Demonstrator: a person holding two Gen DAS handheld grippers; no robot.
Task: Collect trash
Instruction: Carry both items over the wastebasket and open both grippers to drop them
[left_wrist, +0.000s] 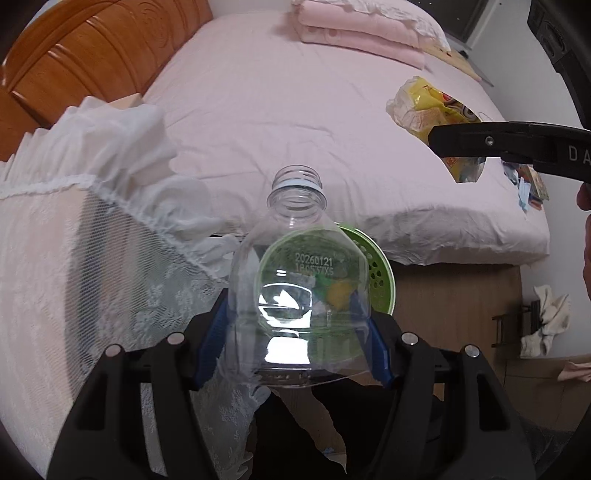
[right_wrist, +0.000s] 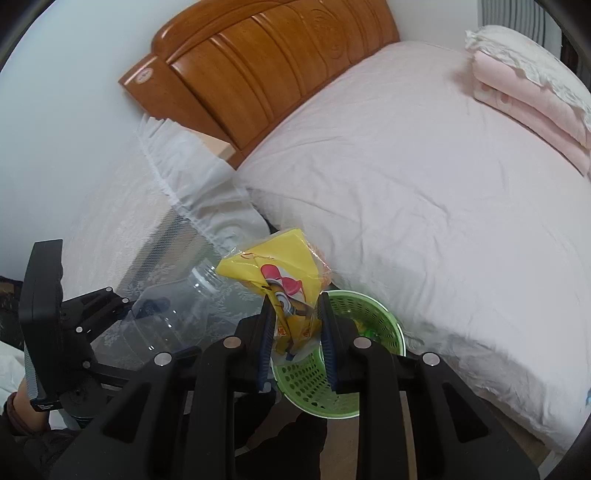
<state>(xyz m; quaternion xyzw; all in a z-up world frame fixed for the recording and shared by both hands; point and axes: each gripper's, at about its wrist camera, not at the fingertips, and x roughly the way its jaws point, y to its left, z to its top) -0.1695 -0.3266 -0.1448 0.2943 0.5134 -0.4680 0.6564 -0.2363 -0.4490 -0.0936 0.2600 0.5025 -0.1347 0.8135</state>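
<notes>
Pink sheet covers the bed (right_wrist: 424, 192), the largest thing in view; it runs from the wooden headboard (right_wrist: 258, 66) to a stack of folded pink bedding (right_wrist: 528, 99) at the far side. White lace cloth (left_wrist: 85, 236) drapes over furniture beside the bed, near the headboard. Between that cloth and the bed's edge, low down on the floor, stands a green perforated basket (right_wrist: 384, 328).

My left gripper (left_wrist: 297, 343) points steeply down. Its jaws stand part-way apart with the blue pads pressed against both sides of a clear plastic bottle (left_wrist: 295, 280), so they are gripping the bottle. It has no cap and its neck points away from me. Seen from the left wrist, the basket shows through and just behind the bottle's body. From the right wrist, the bottle sits to the left of the basket, over the lace cloth.

My right gripper (right_wrist: 297, 343) has its jaws nearly closed on a yellow printed wrapper (right_wrist: 284, 284). The wrapper sticks out past the fingertips and hangs directly above the basket's near rim. Whether it touches the rim I cannot tell. From the left wrist the same wrapper shows crumpled beyond my right fingers (left_wrist: 480, 142), against the sheet.

Small coloured scraps (left_wrist: 528, 188) lie on the bed's edge at the right.
</notes>
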